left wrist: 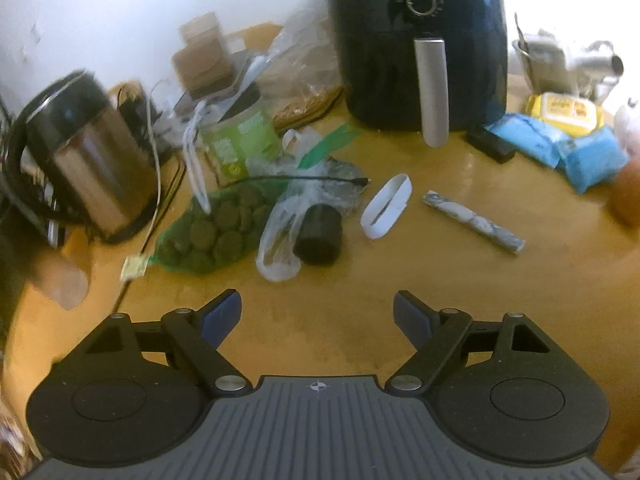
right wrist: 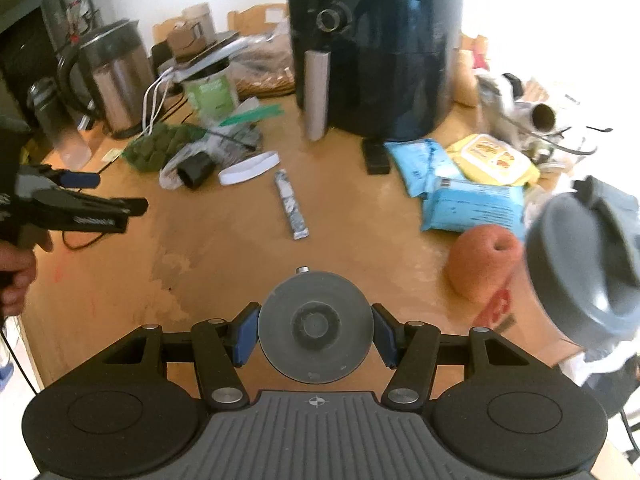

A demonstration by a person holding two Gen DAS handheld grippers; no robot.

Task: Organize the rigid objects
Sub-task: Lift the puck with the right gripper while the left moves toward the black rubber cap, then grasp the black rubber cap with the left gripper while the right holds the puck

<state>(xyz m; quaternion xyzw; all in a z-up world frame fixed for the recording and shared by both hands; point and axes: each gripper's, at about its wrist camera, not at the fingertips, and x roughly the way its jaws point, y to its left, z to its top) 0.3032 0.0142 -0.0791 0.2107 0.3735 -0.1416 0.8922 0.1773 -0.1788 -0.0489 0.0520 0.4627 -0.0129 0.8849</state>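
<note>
Through the left wrist camera, I am holding my left gripper (left wrist: 318,314) wide open and empty above the wooden surface (left wrist: 320,280), with a white band (left wrist: 386,211) and a patterned stick (left wrist: 474,222) lying well ahead of it. Through the right wrist camera, my right gripper (right wrist: 316,334) is clamping a grey suction disc (right wrist: 316,326) between its pads, above the surface, an orange sponge (right wrist: 482,260) sitting ahead to its right.
</note>
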